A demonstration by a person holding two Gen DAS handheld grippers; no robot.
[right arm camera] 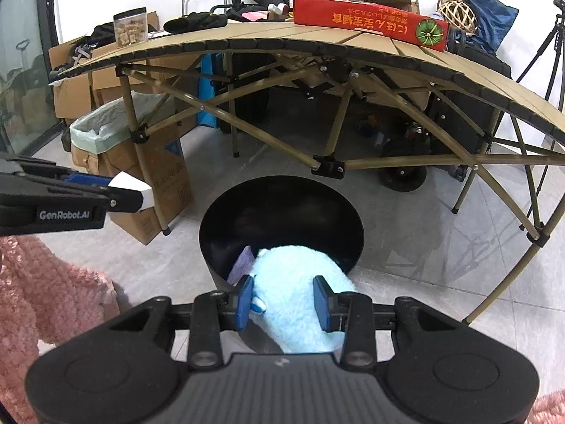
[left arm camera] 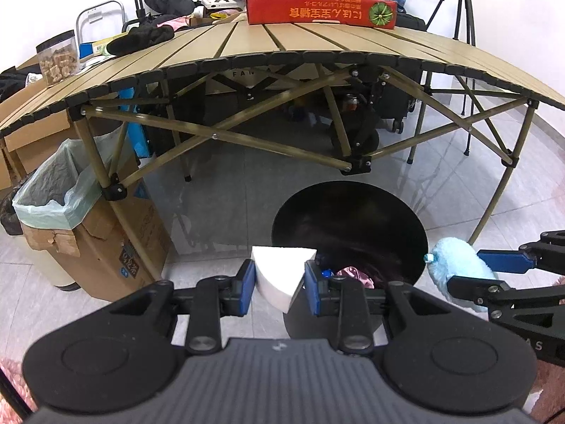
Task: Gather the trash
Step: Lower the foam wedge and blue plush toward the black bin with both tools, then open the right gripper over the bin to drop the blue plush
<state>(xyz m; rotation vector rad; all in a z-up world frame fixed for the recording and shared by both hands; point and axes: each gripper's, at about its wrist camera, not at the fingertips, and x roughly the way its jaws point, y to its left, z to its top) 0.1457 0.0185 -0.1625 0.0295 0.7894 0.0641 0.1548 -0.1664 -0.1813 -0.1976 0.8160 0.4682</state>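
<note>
A round black bin (left arm camera: pixel 388 208) stands on the floor in front of a folding table; pink and blue scraps lie inside it. My left gripper (left arm camera: pixel 279 284) is shut on a white foam wedge (left arm camera: pixel 279 272), held over the bin's near left rim. My right gripper (right arm camera: pixel 284 300) is shut on a fluffy light-blue item (right arm camera: pixel 300 275), which hangs over the near rim of the bin (right arm camera: pixel 282 212). In the left wrist view the right gripper (left arm camera: pixel 483 272) reaches in from the right with the blue item (left arm camera: pixel 455 261). In the right wrist view the left gripper (right arm camera: pixel 122 192) enters from the left with the white wedge (right arm camera: pixel 132 185).
A tan slatted folding table (left arm camera: pixel 282 40) with crossed legs stands just behind the bin, a red box (left arm camera: pixel 321 10) on it. A cardboard box lined with a green bag (left arm camera: pixel 56 190) sits at the left. Tripods stand at the right; a pink rug (right arm camera: pixel 42 282) lies near me.
</note>
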